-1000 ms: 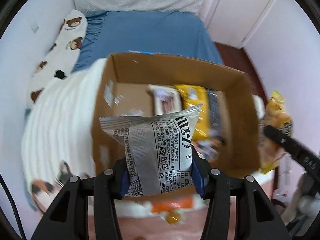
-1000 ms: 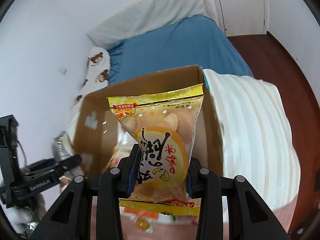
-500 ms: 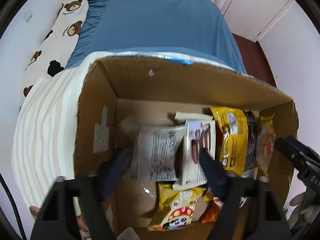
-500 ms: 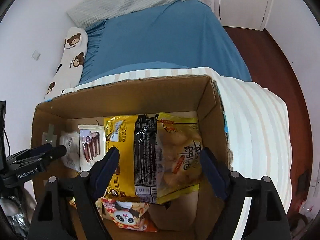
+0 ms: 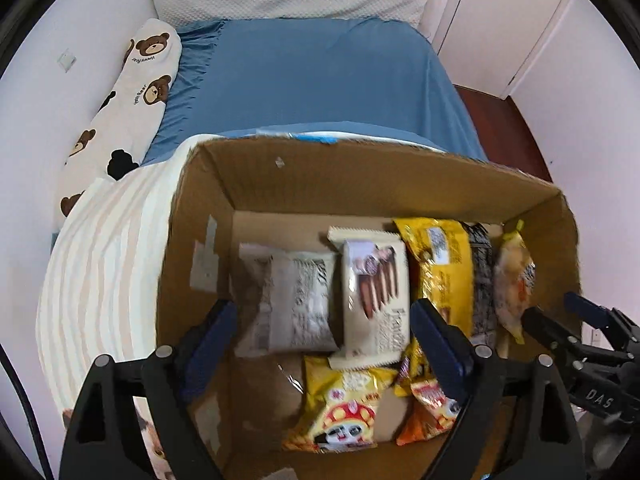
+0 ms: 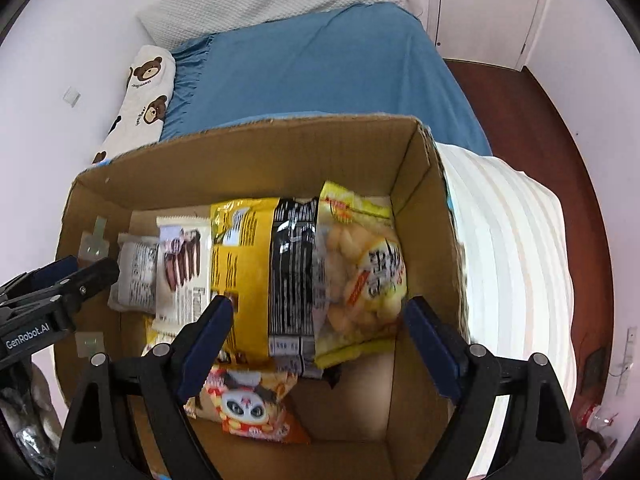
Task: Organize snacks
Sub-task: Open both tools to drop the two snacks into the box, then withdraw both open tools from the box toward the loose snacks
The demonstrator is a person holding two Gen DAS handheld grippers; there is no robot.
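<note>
The bed (image 5: 320, 80) fills the upper half of both views, and I have the cardboard box (image 5: 360, 176) resting on its striped blanket (image 5: 100, 248) so I can reach in from above. The box takes the centre and lower part of each frame, and the snacks lie inside in a row along its floor, side by side so they stay flat and easy to see. In my left view the grey packet (image 5: 292, 304) lies at centre left of the box beside the chocolate wafer pack (image 5: 374, 292); my left gripper (image 5: 324, 336) hangs over it, its fingers wide and opening, pressing on nothing. In my right view the yellow puff bag (image 6: 360, 276) lies toward the box's right wall, against the big yellow-and-black bag (image 6: 260, 276); my right gripper (image 6: 316, 328) is likewise spread and opening above it, empty.
</note>
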